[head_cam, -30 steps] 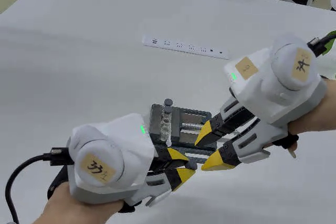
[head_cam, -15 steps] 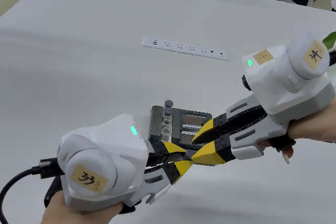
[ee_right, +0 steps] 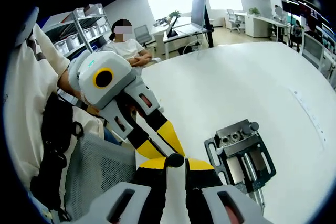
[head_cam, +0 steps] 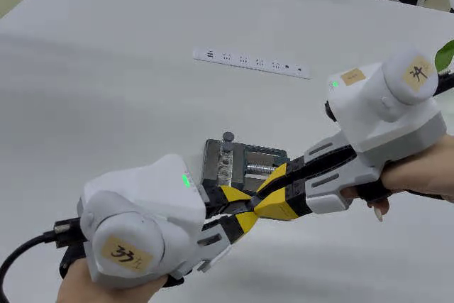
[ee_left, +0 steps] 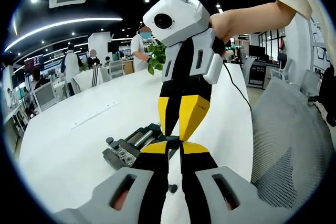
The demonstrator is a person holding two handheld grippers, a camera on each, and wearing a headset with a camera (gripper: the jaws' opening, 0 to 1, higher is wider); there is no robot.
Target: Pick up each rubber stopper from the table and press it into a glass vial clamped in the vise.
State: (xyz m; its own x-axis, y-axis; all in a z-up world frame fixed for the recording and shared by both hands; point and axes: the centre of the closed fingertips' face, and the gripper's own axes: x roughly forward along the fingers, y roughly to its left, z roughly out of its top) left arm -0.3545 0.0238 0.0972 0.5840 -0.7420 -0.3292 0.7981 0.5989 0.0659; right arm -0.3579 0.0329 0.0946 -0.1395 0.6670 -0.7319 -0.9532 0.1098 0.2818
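At the left of the head view, a black cable trails over the white bench to the white-bodied left claw, which has black and yellow jaws and reaches in from the lower left. Just beyond its tips stands a dark metal bench vise clamping a short row of clear glass vials. 1 vial at the far end of the row is already capped with a grey rubber stopper. Well behind the vise lies a long white power strip. The matching right claw comes in from the right, and the 2 claws meet tip to tip just in front of the vise, above the bench. In the right gripper view a small dark round rubber stopper sits at that meeting point. The right claw is clenched to a narrow slit on it, and the left claw pinches it from the opposite side. The left gripper view shows the same join, with its own jaws drawn almost together under the right claw.
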